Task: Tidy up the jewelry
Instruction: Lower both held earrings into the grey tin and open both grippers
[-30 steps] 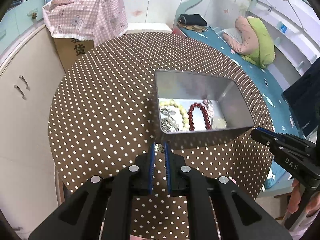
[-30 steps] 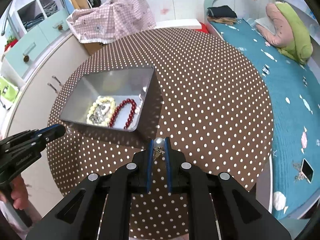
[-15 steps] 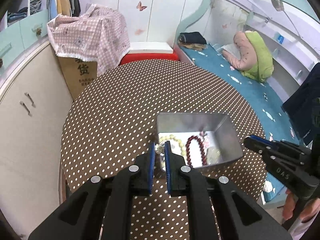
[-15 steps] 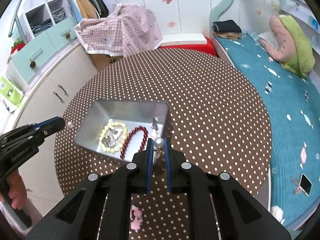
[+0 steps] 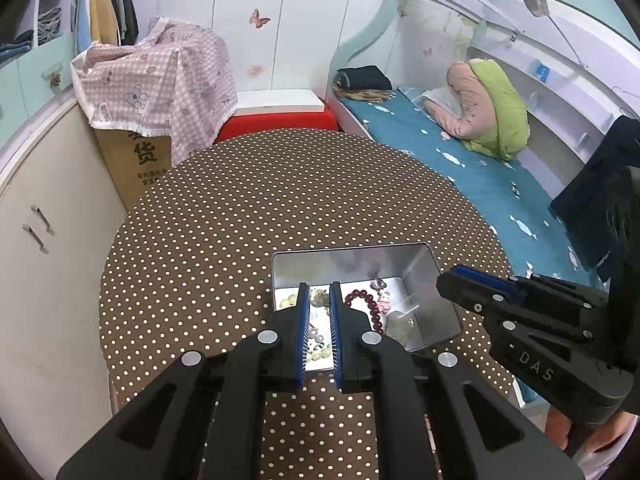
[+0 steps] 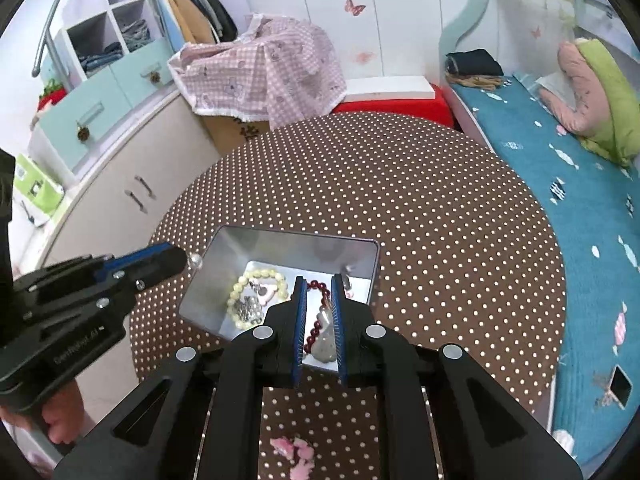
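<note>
The open metal tin point(image 5: 352, 249) stands on the dotted tabletop point(image 5: 240, 216), towards its near edge, holding a cream bead bracelet point(image 6: 240, 288), a red bead bracelet point(image 5: 362, 300) and a small pink charm point(image 5: 382, 300).

Left view: the left hand-held gripper point(image 5: 319, 286) points down over the tin's near left corner, jaws close together.

Right view only: a small pearl ornament point(image 6: 195, 261) protrudes from the left tool's tip, clamped there beside the tin's left rim. The right hand-held gripper point(image 6: 319, 278) is over the tin's near side, jaws nearly together; whether they clamp anything cannot be told. Pink pieces point(image 6: 296, 450) lie on the tabletop below it.
</note>
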Motion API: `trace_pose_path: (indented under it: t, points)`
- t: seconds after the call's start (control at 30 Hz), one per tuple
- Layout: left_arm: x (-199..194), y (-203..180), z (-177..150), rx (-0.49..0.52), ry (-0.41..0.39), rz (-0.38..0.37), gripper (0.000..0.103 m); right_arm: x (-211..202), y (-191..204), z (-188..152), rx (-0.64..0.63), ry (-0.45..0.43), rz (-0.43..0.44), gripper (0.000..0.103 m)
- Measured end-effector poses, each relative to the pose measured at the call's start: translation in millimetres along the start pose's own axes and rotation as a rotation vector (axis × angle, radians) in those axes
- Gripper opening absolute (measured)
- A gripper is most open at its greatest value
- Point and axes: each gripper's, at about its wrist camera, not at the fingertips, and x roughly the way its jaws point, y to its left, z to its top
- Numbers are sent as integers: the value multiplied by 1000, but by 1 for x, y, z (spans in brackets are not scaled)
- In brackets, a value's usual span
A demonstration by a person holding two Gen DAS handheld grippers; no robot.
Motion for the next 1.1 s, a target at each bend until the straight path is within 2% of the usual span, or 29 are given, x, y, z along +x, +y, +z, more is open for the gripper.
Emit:
trace_pose_path:
  t: [0.07,0.1,0.13,0.17,0.2,0.37,0.97,1.0,1.07,1.1]
  points:
    - [1,1,-1,-5,3,4,10,0,-1,1,3,-2,-10,15]
    - [1,2,-1,-9,6,6,13,-1,-2,1,6,-2,-22,22]
    - [2,4,0,-14,8,7,22,-1,-3,1,8,-1,-36,30]
    - [3,5,0,-17,9,7,31,-2,-4,1,11,-7,-49,57]
    - [3,6,0,-21,7,8,33,-5,-5,0,14,-28,-68,71]
    - [4,7,-3,-24,17,13,37,-9,-8,-1,15,-40,-96,71]
    - [-13,-2,-34,-14,27,24,38,-22,-11,-29,28,-15,-115,71]
    - [-14,-3,-38,-14,30,25,39,-24,-10,-32,26,-15,-116,71]
    - [-16,-6,-45,-13,37,27,47,-27,-8,-40,17,-11,-109,71]
    - [-17,-7,-50,-7,42,28,47,-28,-8,-46,16,-9,-108,71]
